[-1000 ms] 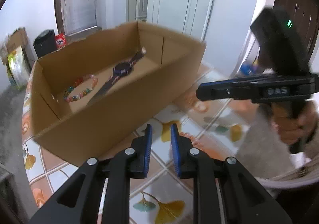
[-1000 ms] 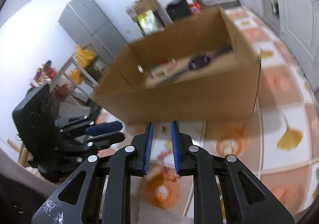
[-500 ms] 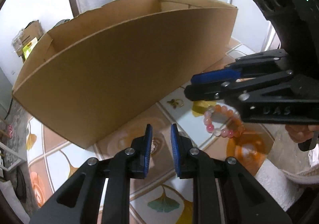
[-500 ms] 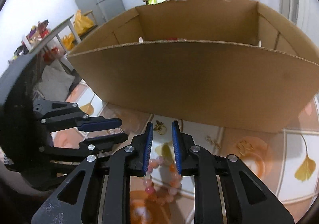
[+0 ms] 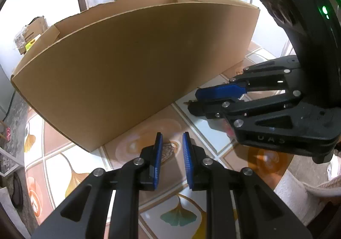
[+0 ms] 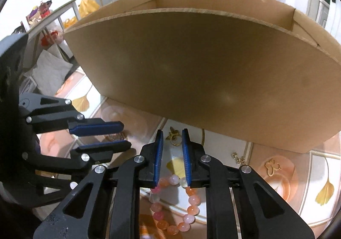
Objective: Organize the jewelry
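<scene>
Both finger pairs narrow, nothing gripped; right pair closing.

Between the right gripper [image 6: 172, 153] pads I read only tabletop [image 6: 283, 177]; the bead bracelet [image 6: 173, 200] lies just under and behind its tips, before the cardboard box [image 6: 202, 73]. I judge it light, limp and prone to roll, so I would pinch one bead run across the strand. Left gripper [image 5: 172, 160] hovers over a small woven piece [image 5: 169, 150], apart from it.

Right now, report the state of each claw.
Left claw: slightly open, holding nothing.
Right claw: jaws closing, the bead bracelet partly between the pads, not visibly gripped.
</scene>
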